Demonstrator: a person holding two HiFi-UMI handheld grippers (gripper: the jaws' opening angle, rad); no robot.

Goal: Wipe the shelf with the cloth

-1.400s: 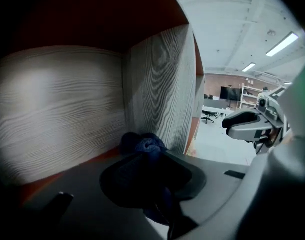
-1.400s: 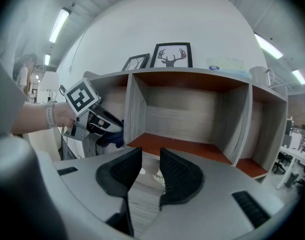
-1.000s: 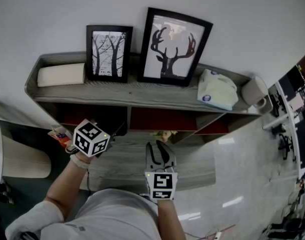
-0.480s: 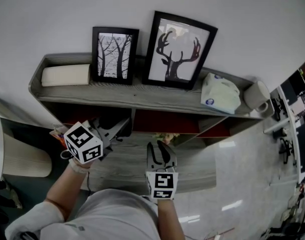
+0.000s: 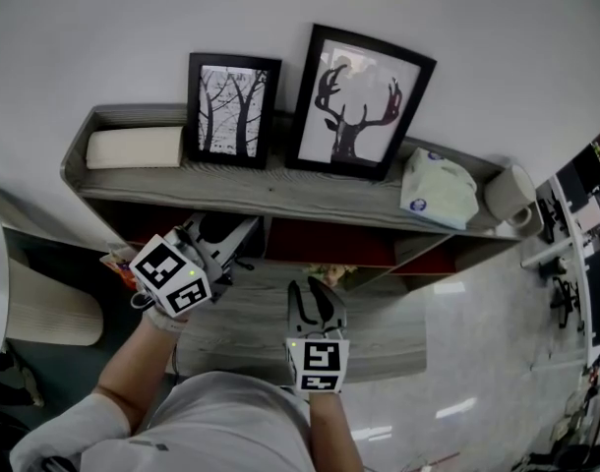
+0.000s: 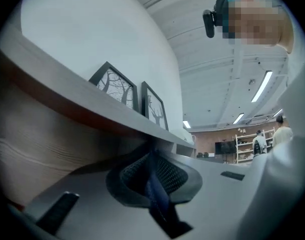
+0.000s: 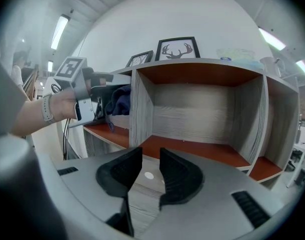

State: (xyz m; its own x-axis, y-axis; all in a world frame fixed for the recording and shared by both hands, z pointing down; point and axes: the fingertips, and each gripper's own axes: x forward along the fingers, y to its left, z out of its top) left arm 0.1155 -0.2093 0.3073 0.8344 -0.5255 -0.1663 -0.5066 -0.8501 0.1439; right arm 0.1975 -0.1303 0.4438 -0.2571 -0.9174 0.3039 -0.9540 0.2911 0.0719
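Observation:
The grey wooden shelf [image 5: 280, 187] with red-brown compartments stands against the white wall. My left gripper [image 5: 243, 232] is raised at the left compartment, just under the top board's front edge. It is shut on a dark blue cloth [image 6: 155, 191], which shows bunched in its jaws in the right gripper view as the cloth [image 7: 121, 100]. The top board [image 6: 92, 115] runs above the left gripper [image 6: 151, 159]. My right gripper [image 5: 315, 288] hovers lower, in front of the middle compartment [image 7: 202, 119]. The right gripper [image 7: 150, 156] has a narrow gap between its pads and nothing in it.
Standing on the top board are a cream box [image 5: 135, 147], a tree picture [image 5: 233, 109], a deer picture [image 5: 361, 102], a tissue pack [image 5: 438, 187] and a paper roll [image 5: 511, 193]. Flowers [image 5: 325, 271] sit below. A beige seat [image 5: 39, 308] is at the left.
My left gripper has risen with the cloth from the lower compartment to the top board's front edge and tipped upward. The right gripper has stayed put.

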